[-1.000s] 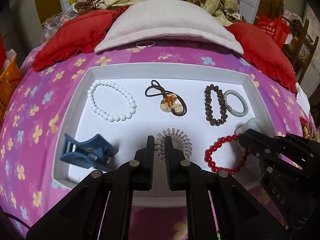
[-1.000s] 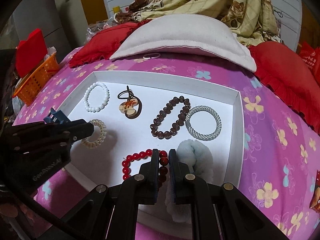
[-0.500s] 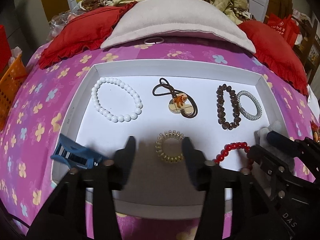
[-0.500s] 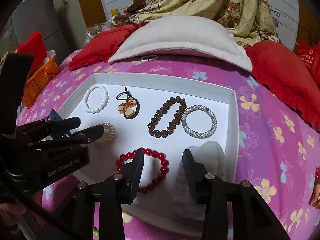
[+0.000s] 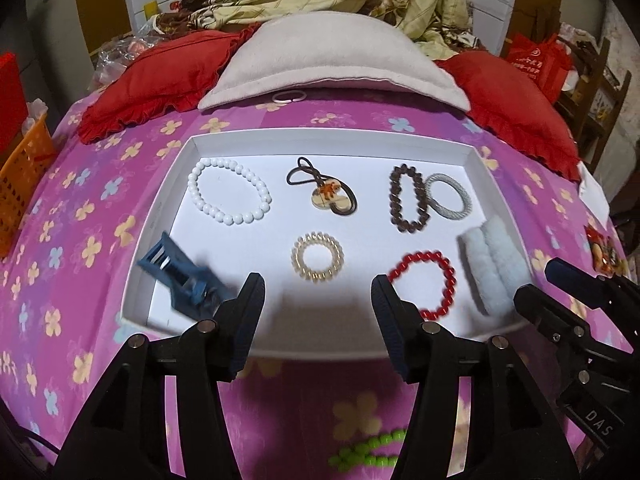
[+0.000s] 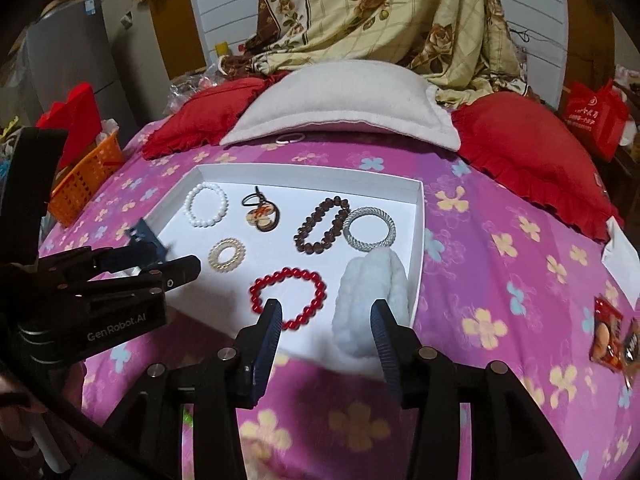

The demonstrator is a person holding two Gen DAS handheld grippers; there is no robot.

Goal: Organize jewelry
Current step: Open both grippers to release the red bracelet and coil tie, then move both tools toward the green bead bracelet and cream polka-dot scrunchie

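A white tray (image 5: pixel 328 135) on the pink bedspread holds a white bead bracelet (image 5: pixel 229 197), a brown hair tie with a charm (image 5: pixel 328 197), a brown bead bracelet (image 5: pixel 409 204), a silver ring bracelet (image 5: pixel 449 201), a gold coil tie (image 5: pixel 317 256), a red bead bracelet (image 5: pixel 429 282), a fluffy white scrunchie (image 5: pixel 494 270) and a blue claw clip (image 5: pixel 180 275). My left gripper (image 5: pixel 317 292) is open and empty over the tray's near edge. My right gripper (image 6: pixel 325 318) is open and empty, with the red bracelet (image 6: pixel 290 296) and scrunchie (image 6: pixel 370 292) just beyond it.
A green bead string (image 5: pixel 372 450) lies on the bedspread in front of the tray. A white ring (image 5: pixel 289 97) lies by the grey pillow (image 5: pixel 332 60). Red pillows (image 5: pixel 160 76) flank it. An orange basket (image 5: pixel 22 184) stands at the left.
Both grippers have opened wide and pulled back toward the tray's near edge. The coil tie and the red bracelet now lie free in the tray.
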